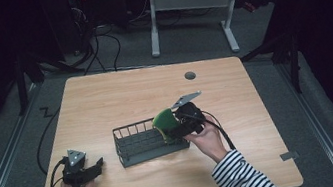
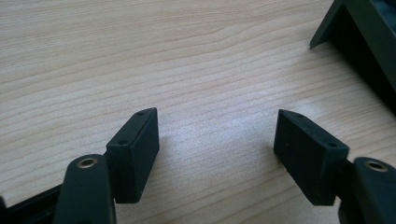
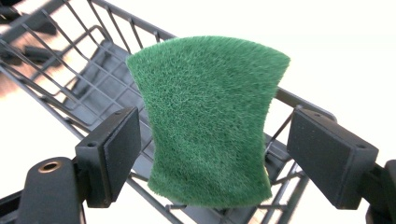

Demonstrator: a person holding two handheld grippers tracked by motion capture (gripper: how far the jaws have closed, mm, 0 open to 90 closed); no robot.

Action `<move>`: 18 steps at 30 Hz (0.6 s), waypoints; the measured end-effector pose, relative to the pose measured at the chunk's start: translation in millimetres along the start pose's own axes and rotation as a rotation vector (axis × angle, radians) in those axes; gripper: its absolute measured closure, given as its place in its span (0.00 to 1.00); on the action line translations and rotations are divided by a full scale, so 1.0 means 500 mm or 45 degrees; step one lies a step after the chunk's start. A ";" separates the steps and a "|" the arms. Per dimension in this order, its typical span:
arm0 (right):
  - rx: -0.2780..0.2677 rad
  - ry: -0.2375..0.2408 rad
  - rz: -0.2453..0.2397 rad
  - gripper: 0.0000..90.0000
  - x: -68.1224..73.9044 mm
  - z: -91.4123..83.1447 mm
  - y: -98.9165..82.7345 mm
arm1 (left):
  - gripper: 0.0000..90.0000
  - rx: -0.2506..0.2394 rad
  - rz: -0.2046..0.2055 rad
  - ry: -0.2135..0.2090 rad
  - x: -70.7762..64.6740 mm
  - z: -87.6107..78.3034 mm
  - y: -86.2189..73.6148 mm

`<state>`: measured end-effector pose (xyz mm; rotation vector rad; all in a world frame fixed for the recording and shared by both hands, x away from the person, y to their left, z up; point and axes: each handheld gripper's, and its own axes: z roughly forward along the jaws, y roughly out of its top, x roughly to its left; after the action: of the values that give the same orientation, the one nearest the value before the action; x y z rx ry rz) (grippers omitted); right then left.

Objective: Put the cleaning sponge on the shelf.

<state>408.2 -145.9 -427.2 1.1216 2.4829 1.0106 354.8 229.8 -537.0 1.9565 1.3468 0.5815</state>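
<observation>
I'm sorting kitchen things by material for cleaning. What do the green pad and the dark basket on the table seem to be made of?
Green pad: looks like abrasive scouring fibre, matte and fuzzy; in the high view a yellow layer, probably foam sponge, shows beneath it.
Basket: probably metal wire with a dark grey matte coating, judging by its thin straight bars.
Table: light wood-grain surface, possibly laminate.

A light wood-grain bench (image 1: 119, 96) is seen, with a small round grey grommet (image 1: 190, 75) set in near its far edge. A dark wire basket (image 1: 144, 142) is parked directly on it, about mid-bench, slightly toward the near edge.
</observation>
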 end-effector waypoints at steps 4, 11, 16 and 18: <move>-0.041 0.000 0.023 0.20 -0.009 -0.025 -0.004 | 0.35 0.000 0.000 0.000 0.000 0.000 0.000; -0.117 -0.031 0.071 0.24 -0.033 -0.072 -0.020 | 0.35 0.000 0.000 0.000 0.000 0.000 0.000; -0.148 -0.058 0.129 0.26 -0.057 -0.104 -0.051 | 0.35 0.000 0.000 0.000 0.000 0.000 0.000; -0.162 -0.070 0.148 0.28 -0.063 -0.116 -0.064 | 0.35 0.000 0.000 0.000 0.000 0.000 0.000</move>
<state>384.3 -212.6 -408.4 1.2480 2.2983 1.1355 354.8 229.9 -537.0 1.9569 1.3467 0.5816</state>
